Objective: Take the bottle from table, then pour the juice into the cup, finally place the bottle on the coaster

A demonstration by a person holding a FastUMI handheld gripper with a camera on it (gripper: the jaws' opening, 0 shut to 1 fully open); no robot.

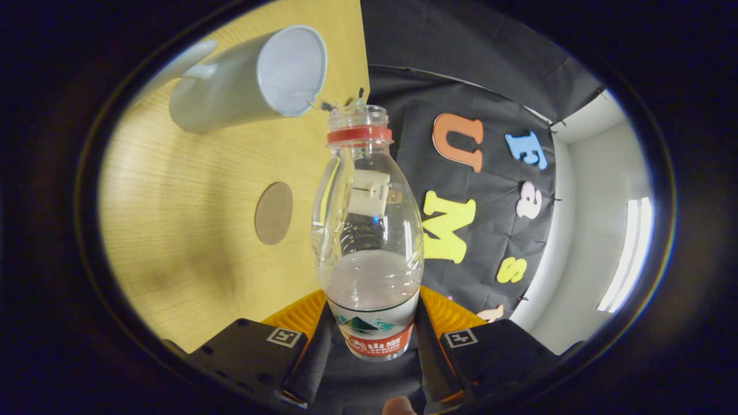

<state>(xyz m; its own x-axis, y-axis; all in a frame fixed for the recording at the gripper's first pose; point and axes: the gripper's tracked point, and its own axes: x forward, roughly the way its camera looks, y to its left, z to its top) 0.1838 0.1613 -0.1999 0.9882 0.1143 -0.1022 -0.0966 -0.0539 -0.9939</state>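
My gripper (373, 323) is shut on a clear plastic bottle (369, 230), both fingers pressing on its labelled lower body. The bottle has no cap, a red ring sits under its open mouth, and some pale liquid rests low inside it. The whole view is rolled, so the wooden table (184, 230) appears tipped on its side. A white mug (253, 78) with a handle stands on the table beyond the bottle, and the bottle's mouth is close beside the mug's rim. A round brown coaster (274, 212) lies on the table, beside the bottle's shoulder in this view.
The table's far edge meets the booth's black cloth wall (496, 75) just past the bottle's mouth. A pale room wall with a bright light strip (628, 253) shows beyond the cloth.
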